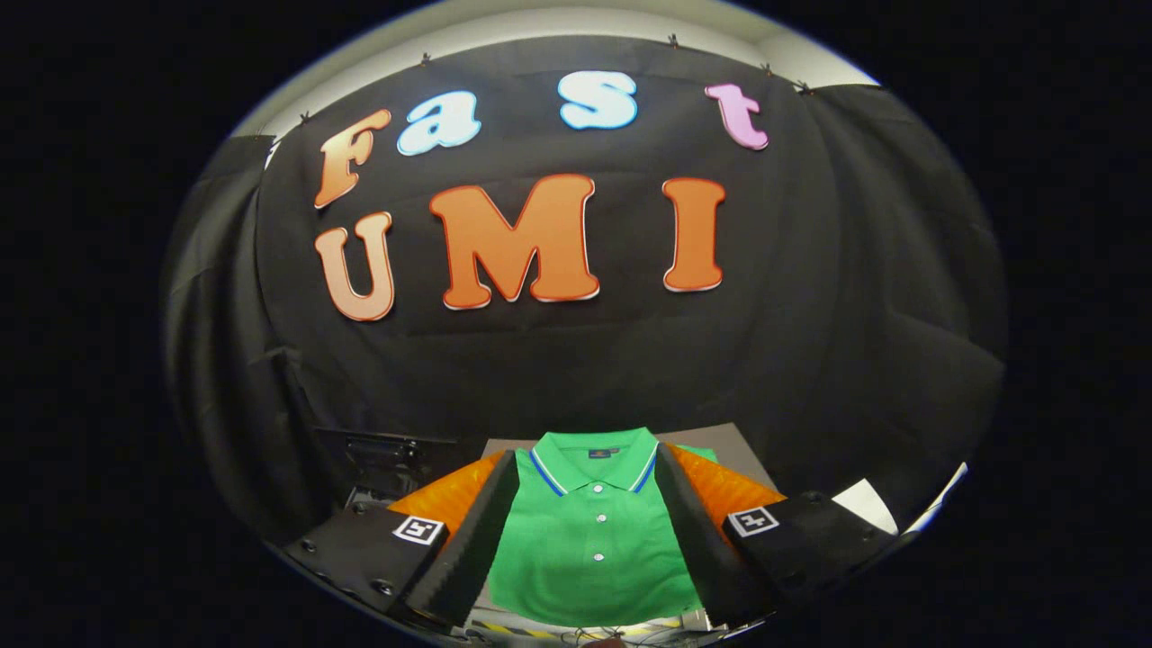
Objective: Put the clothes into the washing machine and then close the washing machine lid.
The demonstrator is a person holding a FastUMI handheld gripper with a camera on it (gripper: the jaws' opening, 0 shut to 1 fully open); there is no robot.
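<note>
At the bottom centre of the frame the gripper (589,531) stands with its jaws spread wide, nothing pressed between them; each finger carries a small square marker on its outer block. Under the near ends of the fingers, at the very bottom of the frame, runs a yellow-and-black striped strip (522,629).

Between the fingers, filling the gap from side to side, lies a green polo shirt (594,558), folded flat with its front up. Its collar (594,454), edged with blue and white lines, points away from the gripper, and a row of white buttons runs down the placket at the centre. Whether the fingers touch the cloth cannot be told.

The shirt rests on a grey tabletop (720,441), whose bare surface shows beyond the collar, just right of centre. Left of centre, past the left finger, sits a dark box-like thing (387,454), too dim to name.
</note>
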